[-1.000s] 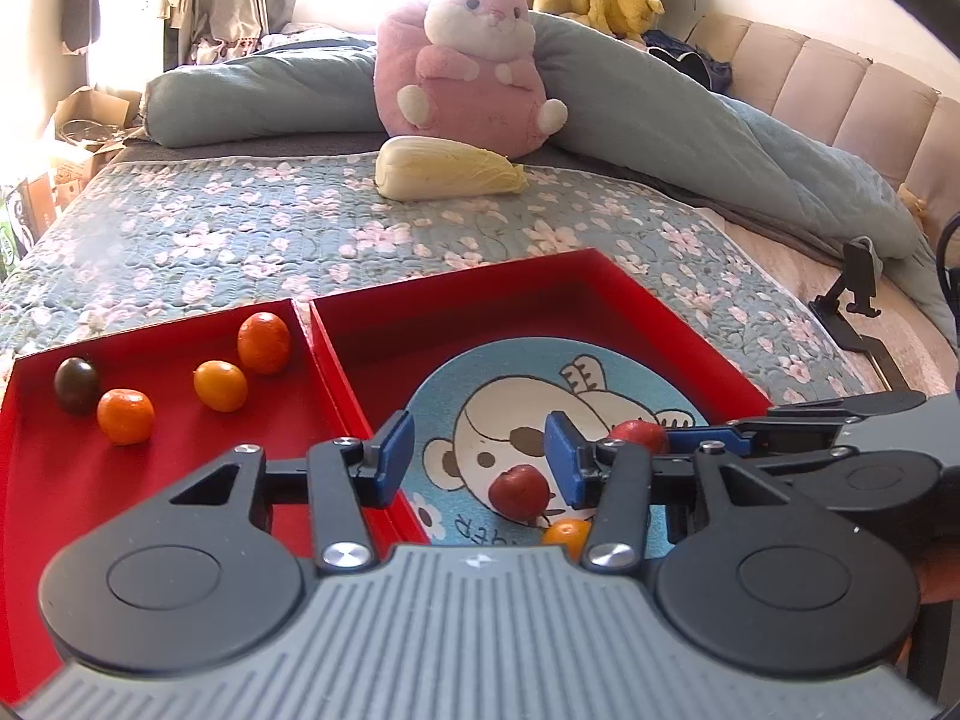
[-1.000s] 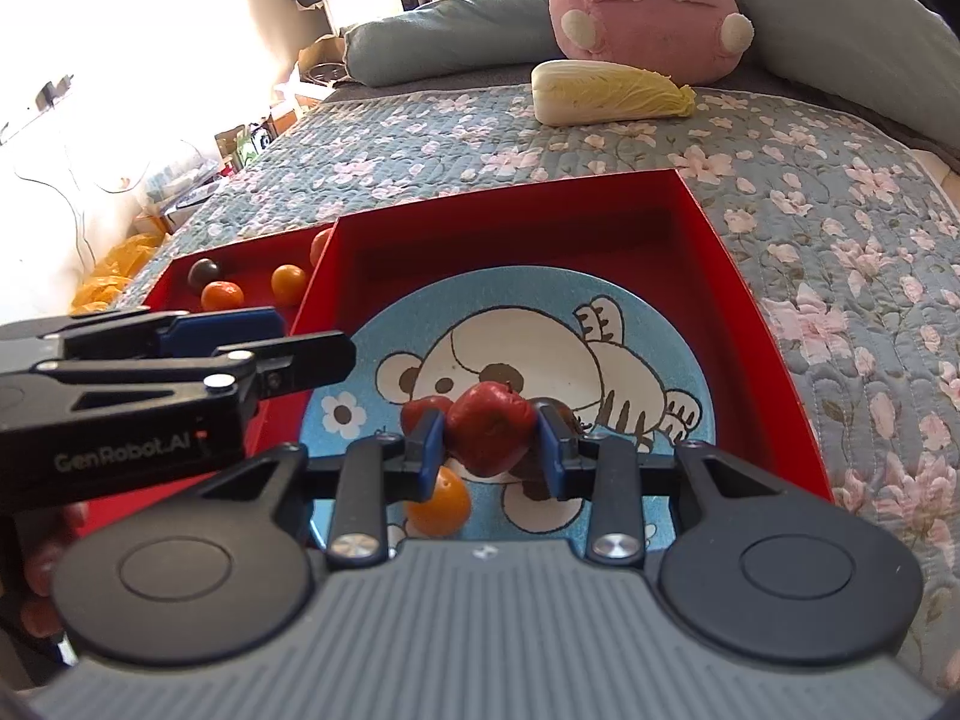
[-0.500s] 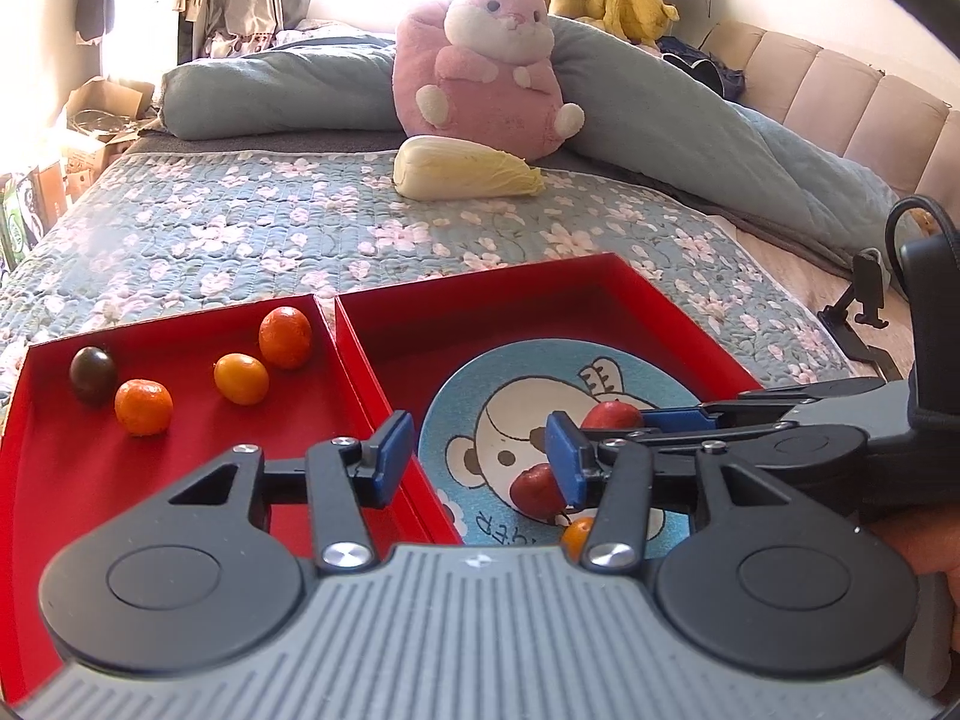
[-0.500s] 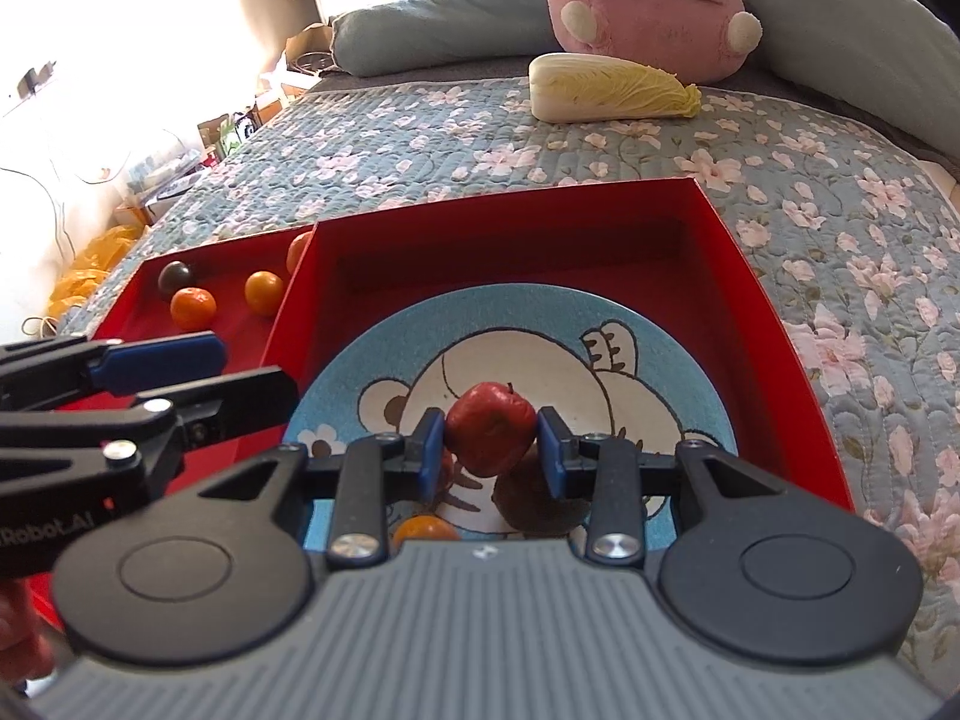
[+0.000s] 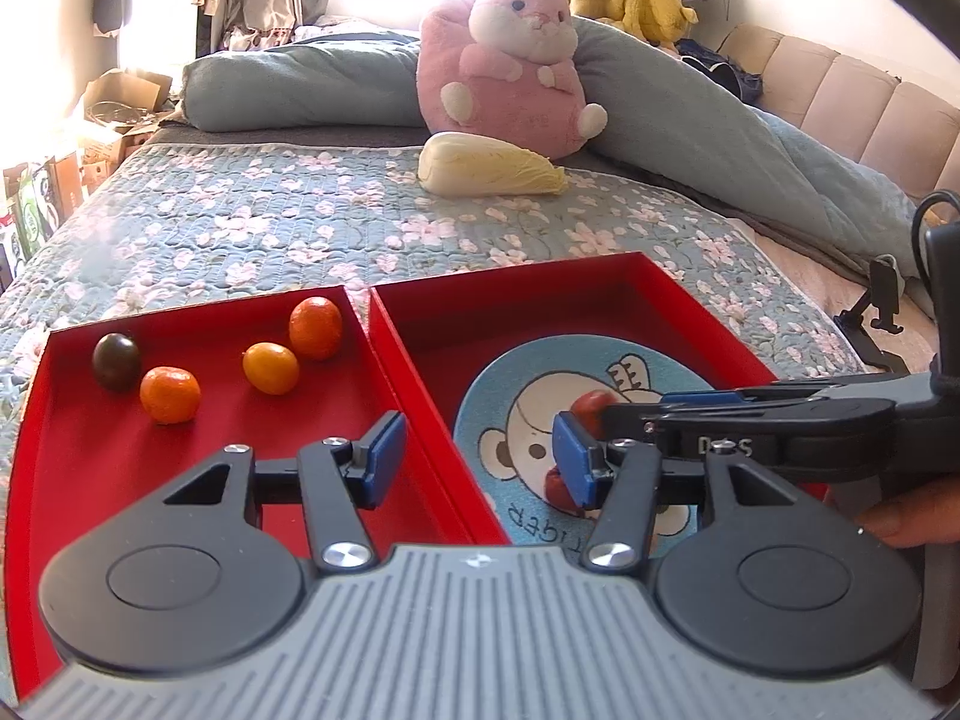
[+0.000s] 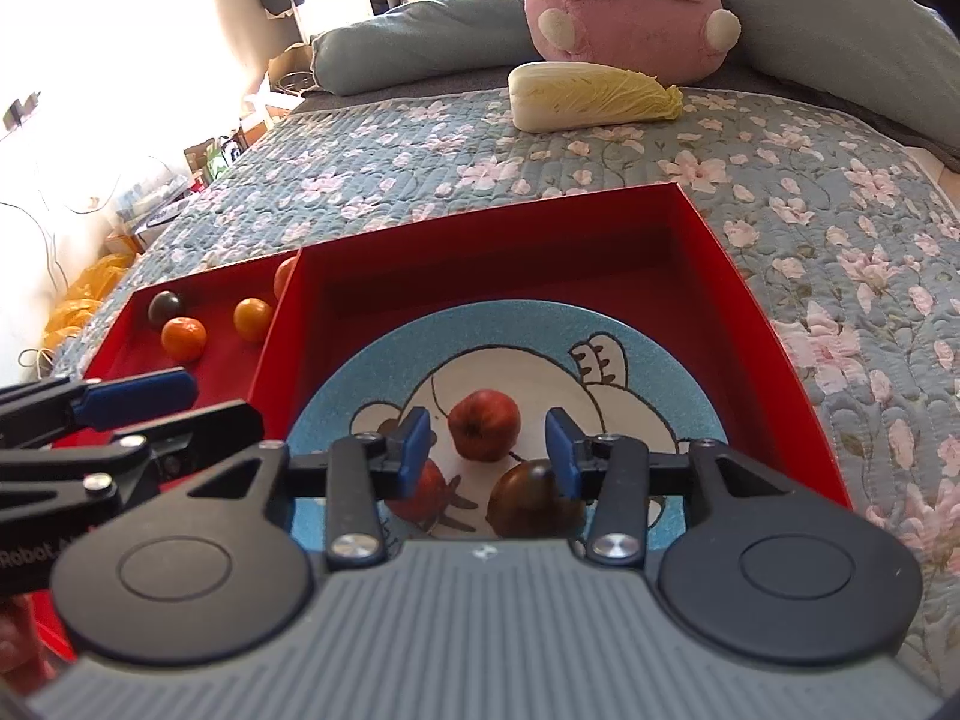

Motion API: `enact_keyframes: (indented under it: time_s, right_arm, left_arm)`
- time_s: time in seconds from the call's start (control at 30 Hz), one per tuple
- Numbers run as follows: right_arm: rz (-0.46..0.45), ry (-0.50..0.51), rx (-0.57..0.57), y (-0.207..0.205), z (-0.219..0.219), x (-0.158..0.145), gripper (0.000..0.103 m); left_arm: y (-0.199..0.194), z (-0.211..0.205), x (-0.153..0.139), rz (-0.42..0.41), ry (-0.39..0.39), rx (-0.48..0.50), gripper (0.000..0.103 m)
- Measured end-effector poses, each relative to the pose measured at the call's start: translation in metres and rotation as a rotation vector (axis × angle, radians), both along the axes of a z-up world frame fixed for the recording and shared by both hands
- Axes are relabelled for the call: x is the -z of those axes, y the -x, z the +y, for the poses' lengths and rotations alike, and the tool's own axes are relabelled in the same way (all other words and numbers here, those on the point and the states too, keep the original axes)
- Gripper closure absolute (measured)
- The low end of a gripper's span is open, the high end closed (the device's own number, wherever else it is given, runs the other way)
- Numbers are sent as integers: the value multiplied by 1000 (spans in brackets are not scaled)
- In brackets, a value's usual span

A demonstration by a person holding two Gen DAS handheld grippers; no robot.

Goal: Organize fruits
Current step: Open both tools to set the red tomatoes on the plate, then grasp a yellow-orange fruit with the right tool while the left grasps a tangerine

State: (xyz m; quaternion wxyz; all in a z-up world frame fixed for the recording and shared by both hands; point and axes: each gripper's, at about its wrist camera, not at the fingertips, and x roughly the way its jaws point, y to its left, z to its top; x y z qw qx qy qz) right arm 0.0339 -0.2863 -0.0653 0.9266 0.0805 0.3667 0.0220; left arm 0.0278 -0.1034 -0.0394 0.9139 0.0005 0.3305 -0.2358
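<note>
In the right wrist view the right gripper [image 6: 487,441] hangs over the blue cartoon plate [image 6: 660,354] at the centre of the frame, its jaws opening. The small red apple [image 6: 485,423] sits on the plate in the gap between the blue pads, touching neither, so it looks just set down rather than held. Just below it, partly hidden by the gripper body, lie a dark brownish fruit [image 6: 528,498] and another red fruit [image 6: 427,489], so 3 fruits show on this plate. Gathering the red and dark ones here looks like the sorting rule.

The plate lies inside the right red tray [image 6: 708,240]. The left red tray [image 5: 198,312], touching it along 1 wall, holds 4 loose fruits in the left wrist view's middle left: a dark one [image 5: 116,361], a small orange [image 5: 170,394], a yellow-orange one [image 5: 270,367] and a taller orange one [image 5: 315,327].

The left gripper [image 5: 477,459] straddles the wall between the 2 trays at lower centre, jaws opening and nothing between them; it seems to be waiting its turn. Behind, on the floral quilt [image 5: 240,222], rest a napa cabbage [image 5: 489,165] and a pink plush toy [image 5: 510,66], well apart from the trays.
</note>
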Motion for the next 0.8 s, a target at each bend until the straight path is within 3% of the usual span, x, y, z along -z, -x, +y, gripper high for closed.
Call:
enact_keyframes:
  time_s: [0.4,0.63,0.8]
  right_arm:
    - [-49,-20,-39,1,19,-13,58]
    - [-80,-26,-136,-7,49,-25,58]
    - [-103,-26,-220,-17,78,-33,58]
  left_arm:
    - [-7,34,8,20,-5,-94,43]
    - [-16,55,14,40,-10,-164,43]
    - [-29,69,21,48,-63,-249,43]
